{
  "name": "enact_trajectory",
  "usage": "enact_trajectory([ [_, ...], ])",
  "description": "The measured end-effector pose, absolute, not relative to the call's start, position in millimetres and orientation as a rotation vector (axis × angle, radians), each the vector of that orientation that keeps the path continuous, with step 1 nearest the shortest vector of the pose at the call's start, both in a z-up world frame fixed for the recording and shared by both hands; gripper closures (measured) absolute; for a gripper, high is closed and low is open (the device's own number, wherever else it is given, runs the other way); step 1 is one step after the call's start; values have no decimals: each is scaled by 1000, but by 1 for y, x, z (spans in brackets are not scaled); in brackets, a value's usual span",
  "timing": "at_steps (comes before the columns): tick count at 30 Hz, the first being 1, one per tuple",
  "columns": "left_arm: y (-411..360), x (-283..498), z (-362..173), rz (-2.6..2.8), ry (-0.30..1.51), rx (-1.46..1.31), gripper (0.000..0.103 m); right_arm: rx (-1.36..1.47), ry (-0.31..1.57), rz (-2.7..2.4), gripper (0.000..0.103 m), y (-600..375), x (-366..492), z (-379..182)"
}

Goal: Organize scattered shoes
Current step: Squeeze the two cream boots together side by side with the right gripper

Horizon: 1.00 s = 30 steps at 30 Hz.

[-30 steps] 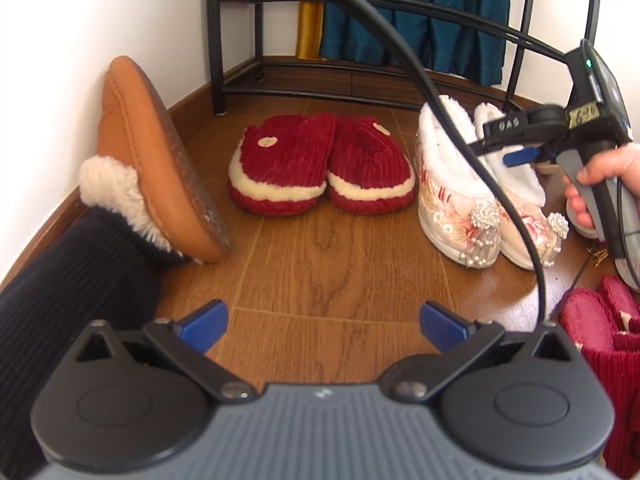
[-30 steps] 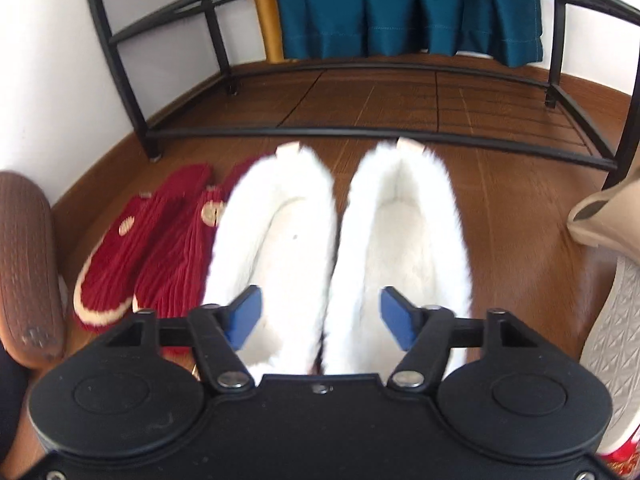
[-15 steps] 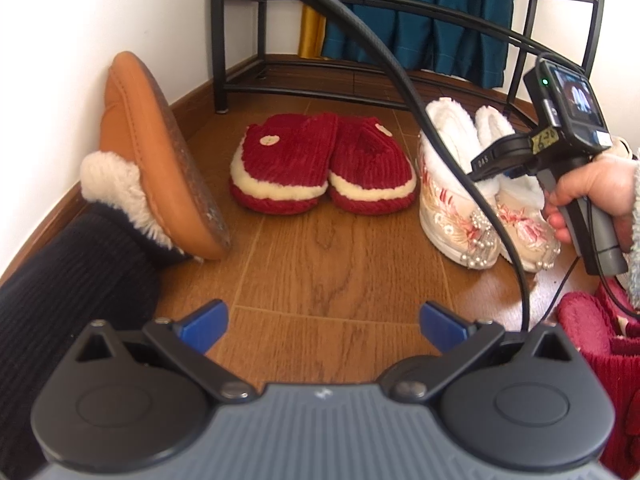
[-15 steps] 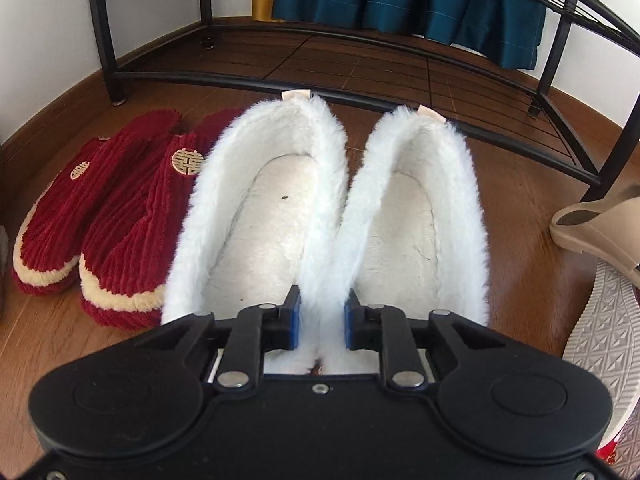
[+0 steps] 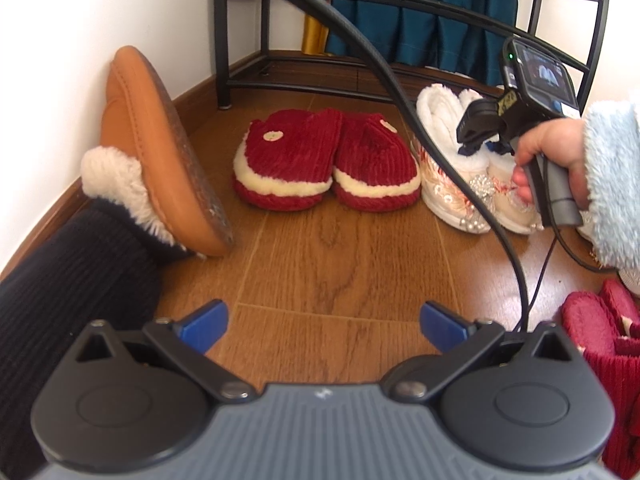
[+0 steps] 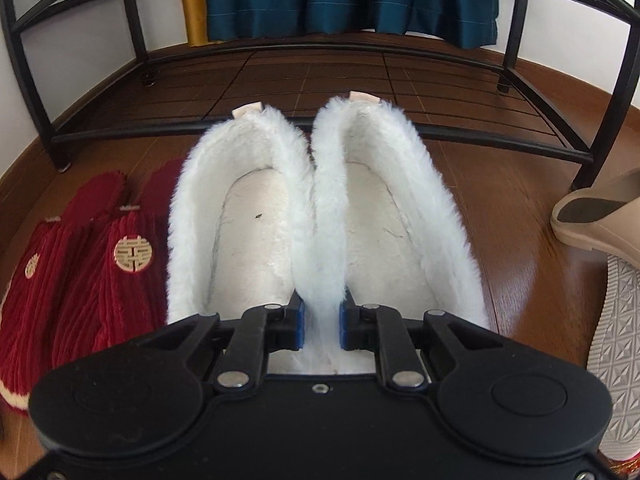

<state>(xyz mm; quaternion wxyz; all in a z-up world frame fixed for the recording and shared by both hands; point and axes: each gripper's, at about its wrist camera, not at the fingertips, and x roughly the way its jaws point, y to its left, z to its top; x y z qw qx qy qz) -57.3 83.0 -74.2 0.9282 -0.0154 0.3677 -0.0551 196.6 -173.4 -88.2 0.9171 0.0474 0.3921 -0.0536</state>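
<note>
A pair of white fur-lined slippers (image 6: 256, 216) stands on the wood floor in front of a black metal shoe rack (image 6: 320, 128). My right gripper (image 6: 320, 326) is shut on the two touching inner fur rims of the pair, pinching them together. The left wrist view shows the same pair (image 5: 444, 184) with embroidered toes, and the right gripper (image 5: 484, 142) over it. A pair of red corduroy slippers (image 5: 328, 160) sits side by side to their left, also in the right wrist view (image 6: 80, 272). My left gripper (image 5: 322, 322) is open and empty above bare floor.
A foot in a tan fur-lined slipper (image 5: 160, 148) rests against the white wall at left. More red slippers (image 5: 600, 332) lie at the right edge. A beige shoe (image 6: 600, 216) and a patterned sole (image 6: 616, 344) lie right of the white pair. A black cable (image 5: 440, 152) hangs across.
My right gripper closed from open onto the inner rims of the white slippers and pressed them together. The left gripper has stayed still and open.
</note>
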Motion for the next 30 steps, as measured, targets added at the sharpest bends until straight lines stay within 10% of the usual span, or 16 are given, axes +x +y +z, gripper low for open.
enact_trajectory([
  [30, 81, -60, -74, -112, 746, -16, 1, 300, 856, -242, 81, -154, 210, -83],
])
